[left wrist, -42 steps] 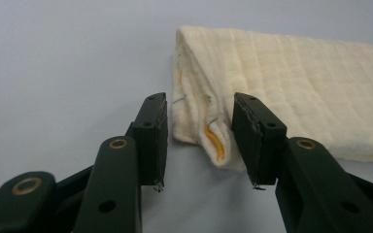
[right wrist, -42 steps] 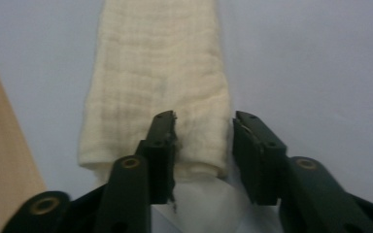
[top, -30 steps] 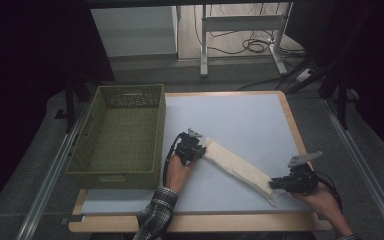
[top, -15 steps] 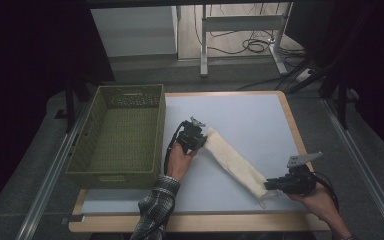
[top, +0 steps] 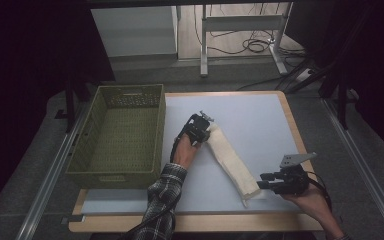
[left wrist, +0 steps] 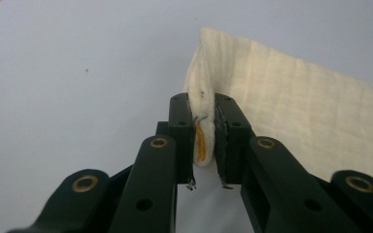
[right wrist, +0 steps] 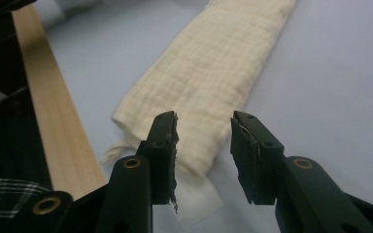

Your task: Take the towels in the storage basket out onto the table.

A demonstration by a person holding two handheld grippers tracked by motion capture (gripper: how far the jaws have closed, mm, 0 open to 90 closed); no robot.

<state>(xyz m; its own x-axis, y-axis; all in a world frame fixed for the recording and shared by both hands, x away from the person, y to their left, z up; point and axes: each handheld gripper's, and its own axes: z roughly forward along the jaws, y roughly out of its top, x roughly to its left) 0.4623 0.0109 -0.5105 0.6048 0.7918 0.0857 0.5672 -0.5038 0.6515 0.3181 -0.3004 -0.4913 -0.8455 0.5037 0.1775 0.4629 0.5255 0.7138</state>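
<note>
L gripper view: jaws pinch cloth (left wrist: 291, 102) edge

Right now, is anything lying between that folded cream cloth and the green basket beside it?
Nothing visible does. The left gripper pinches the cream cloth at its far end, and bare table separates it from the green basket, whose open top looks clear.

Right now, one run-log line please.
left gripper: shut on cloth | right gripper: just opened, off cloth | basket: nothing inside
</note>
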